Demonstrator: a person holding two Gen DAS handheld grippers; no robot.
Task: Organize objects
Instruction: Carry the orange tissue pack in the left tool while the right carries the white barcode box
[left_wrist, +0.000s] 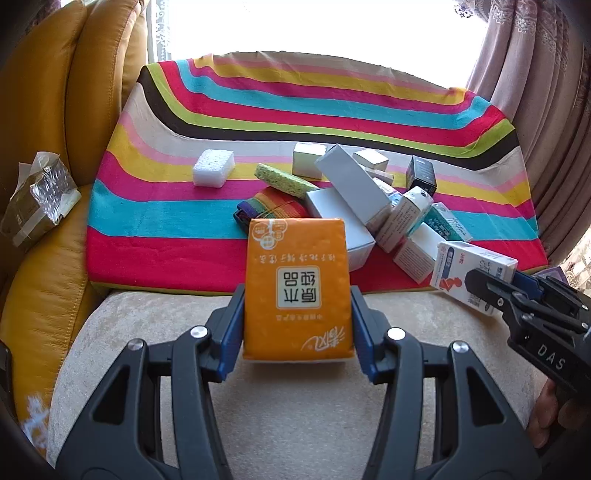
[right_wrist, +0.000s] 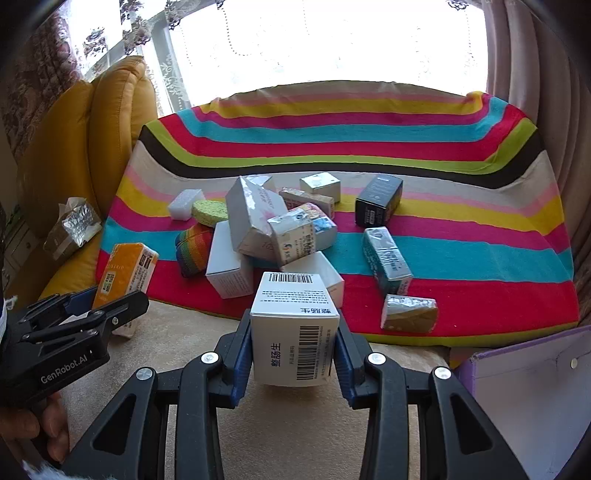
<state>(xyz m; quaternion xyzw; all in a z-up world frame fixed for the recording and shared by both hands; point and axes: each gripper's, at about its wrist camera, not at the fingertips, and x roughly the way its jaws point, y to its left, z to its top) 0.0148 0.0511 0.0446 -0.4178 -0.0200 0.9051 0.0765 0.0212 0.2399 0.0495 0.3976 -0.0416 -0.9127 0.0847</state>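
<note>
My left gripper is shut on an orange tissue pack and holds it above the beige cushion. It also shows in the right wrist view, with the tissue pack. My right gripper is shut on a white medicine box with barcodes. It shows at the right of the left wrist view, with the box. A pile of small boxes lies on the striped cloth ahead.
A purple bin stands at the right. A white sponge, green sponge, rainbow strap roll and black box lie on the cloth. A yellow sofa arm with a foil packet is left.
</note>
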